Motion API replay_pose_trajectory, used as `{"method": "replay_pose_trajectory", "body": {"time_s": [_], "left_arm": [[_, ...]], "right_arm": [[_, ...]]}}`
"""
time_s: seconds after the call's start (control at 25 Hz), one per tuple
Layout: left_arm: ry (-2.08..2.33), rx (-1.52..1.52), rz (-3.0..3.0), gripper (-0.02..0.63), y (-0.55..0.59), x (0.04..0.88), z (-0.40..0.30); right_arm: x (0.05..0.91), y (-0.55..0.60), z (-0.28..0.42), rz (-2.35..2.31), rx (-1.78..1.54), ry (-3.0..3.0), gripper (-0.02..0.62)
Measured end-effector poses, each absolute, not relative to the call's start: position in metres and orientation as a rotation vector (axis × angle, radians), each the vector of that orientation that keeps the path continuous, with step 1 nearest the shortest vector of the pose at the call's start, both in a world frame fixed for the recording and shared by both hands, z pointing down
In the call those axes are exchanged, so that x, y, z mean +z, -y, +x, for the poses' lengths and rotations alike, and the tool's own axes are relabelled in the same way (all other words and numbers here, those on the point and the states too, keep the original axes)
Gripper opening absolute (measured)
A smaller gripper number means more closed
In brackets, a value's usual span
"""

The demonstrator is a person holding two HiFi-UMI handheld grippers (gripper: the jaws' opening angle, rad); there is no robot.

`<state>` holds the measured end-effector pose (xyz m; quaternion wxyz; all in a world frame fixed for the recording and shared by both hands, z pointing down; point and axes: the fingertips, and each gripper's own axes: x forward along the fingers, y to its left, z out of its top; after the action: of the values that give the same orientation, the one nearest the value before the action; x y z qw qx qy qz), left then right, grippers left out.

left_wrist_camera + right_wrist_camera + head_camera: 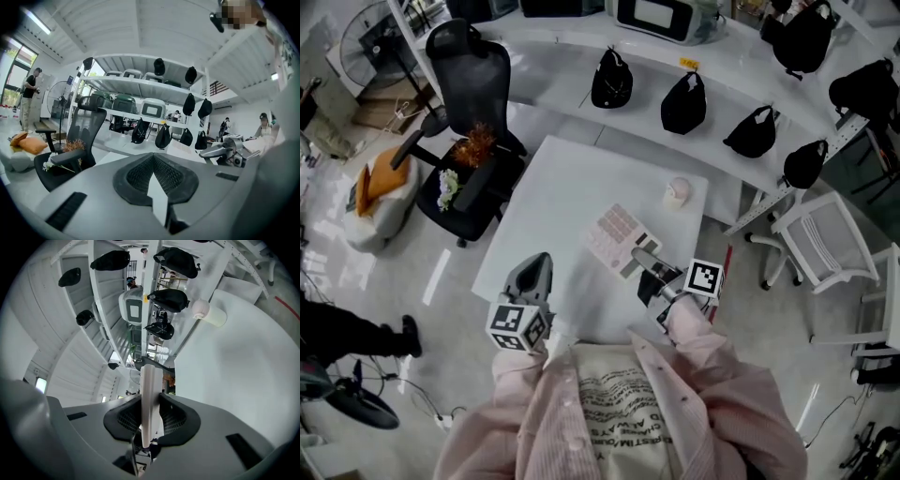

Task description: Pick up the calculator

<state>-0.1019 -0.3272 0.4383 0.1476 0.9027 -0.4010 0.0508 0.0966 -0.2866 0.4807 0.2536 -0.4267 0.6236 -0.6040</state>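
Right gripper view: calculator (148, 399), seemingly clamped

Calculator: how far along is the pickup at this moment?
Done: the right hand-held gripper is shut on the calculator; the right gripper view shows it edge-on between the pads. In hand: the calculator looks clear of the table, with a gap beside it in that view. Left: little, perhaps only carrying it away. The left hand-held gripper is shut and empty.
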Motion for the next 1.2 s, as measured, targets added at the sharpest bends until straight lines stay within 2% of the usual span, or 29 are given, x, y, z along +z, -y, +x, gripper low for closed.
{"method": "replay_pose_trajectory", "body": {"time_s": [0.52,1.2], "left_arm": [[1.241,0.054,2.665,0.002,0.337,0.392,-0.109],[1.264,0.039,2.64,0.002,0.336,0.39,-0.119]], "right_arm": [[0.441,0.283,0.126,-1.111,-1.55,-1.651,0.078],[0.439,0.281,0.129,-1.102,-1.546,-1.587,0.078]]}}
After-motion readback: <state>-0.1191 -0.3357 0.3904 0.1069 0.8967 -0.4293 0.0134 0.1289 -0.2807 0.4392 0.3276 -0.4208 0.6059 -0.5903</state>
